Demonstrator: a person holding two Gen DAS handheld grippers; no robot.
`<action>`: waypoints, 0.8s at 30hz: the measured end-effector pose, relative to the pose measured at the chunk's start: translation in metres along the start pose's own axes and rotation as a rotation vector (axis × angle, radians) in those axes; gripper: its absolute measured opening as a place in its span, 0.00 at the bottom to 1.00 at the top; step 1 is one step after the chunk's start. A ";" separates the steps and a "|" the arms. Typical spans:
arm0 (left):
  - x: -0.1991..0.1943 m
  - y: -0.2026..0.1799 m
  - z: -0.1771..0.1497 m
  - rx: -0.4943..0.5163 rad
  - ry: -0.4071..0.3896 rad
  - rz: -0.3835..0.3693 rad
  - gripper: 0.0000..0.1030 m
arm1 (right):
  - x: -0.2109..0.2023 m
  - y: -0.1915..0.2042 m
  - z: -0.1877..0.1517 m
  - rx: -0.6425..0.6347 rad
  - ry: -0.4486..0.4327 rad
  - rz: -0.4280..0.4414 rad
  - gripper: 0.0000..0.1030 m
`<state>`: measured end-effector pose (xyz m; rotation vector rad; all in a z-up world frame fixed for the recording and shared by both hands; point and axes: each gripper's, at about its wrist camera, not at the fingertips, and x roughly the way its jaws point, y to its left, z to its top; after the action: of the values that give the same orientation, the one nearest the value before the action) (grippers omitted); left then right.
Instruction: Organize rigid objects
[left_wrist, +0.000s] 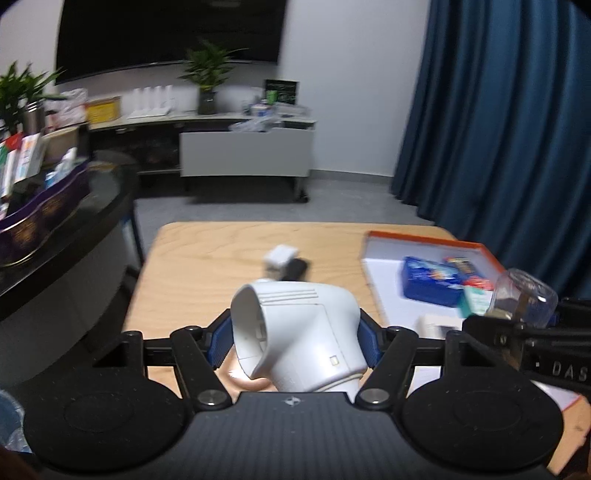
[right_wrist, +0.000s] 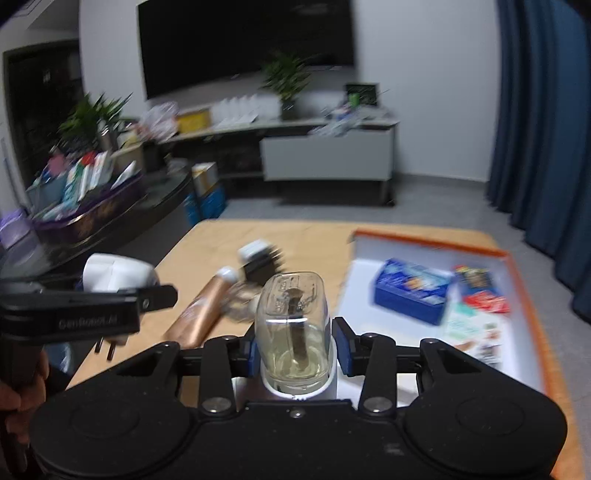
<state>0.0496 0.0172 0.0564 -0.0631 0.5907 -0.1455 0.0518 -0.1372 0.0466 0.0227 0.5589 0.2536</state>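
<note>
While your left wrist camera looks forward over the wooden table (left_wrist: 207, 258), your left gripper (left_wrist: 295, 341) is clamped on a white plug adapter (left_wrist: 295, 332), its blue pads pressed against both sides of the body. The adapter sits tilted between the fingers, its open round end facing up and left. Beyond it, near the middle of the table, a small white cube charger (left_wrist: 280, 256) lies against a black object too blurred to name. To the right is an orange-rimmed tray (left_wrist: 424, 238) with a white floor, holding a blue box (left_wrist: 430, 282) and a few smaller packets. At the right edge your right gripper comes into frame carrying a clear glass bottle (left_wrist: 524, 299) over the tray's near side.

From your right wrist camera, your right gripper (right_wrist: 295, 350) has its jaws drawn in around that bottle (right_wrist: 291, 325), which stands upright with pale yellow liquid at the bottom and a dark stem inside. The left pad touches its white base; on the right pad a sliver of gap seems to show, though blur makes that uncertain. On the table to the left a copper-coloured tube (right_wrist: 201, 314) lies on its side, and your other gripper holds the adapter (right_wrist: 118, 275) at the far left, prongs hanging down.

Both views are smeared by motion. The bottle is smooth glass gripped low, so a quick swing could let it tip or slip out, spilling or cracking on the tray. Your two grippers are also near each other, and crossing paths could knock either load loose.
</note>
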 end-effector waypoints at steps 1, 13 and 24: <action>0.000 -0.008 0.001 0.005 -0.001 -0.012 0.66 | -0.005 -0.007 0.000 0.009 -0.009 -0.019 0.46; 0.008 -0.099 0.000 0.068 0.016 -0.085 0.66 | -0.057 -0.074 -0.013 0.104 -0.098 -0.172 0.46; 0.005 -0.118 -0.007 0.075 0.007 -0.095 0.66 | -0.066 -0.106 -0.029 0.146 -0.099 -0.191 0.46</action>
<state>0.0364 -0.0999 0.0597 -0.0179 0.5892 -0.2596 0.0069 -0.2579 0.0471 0.1226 0.4766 0.0250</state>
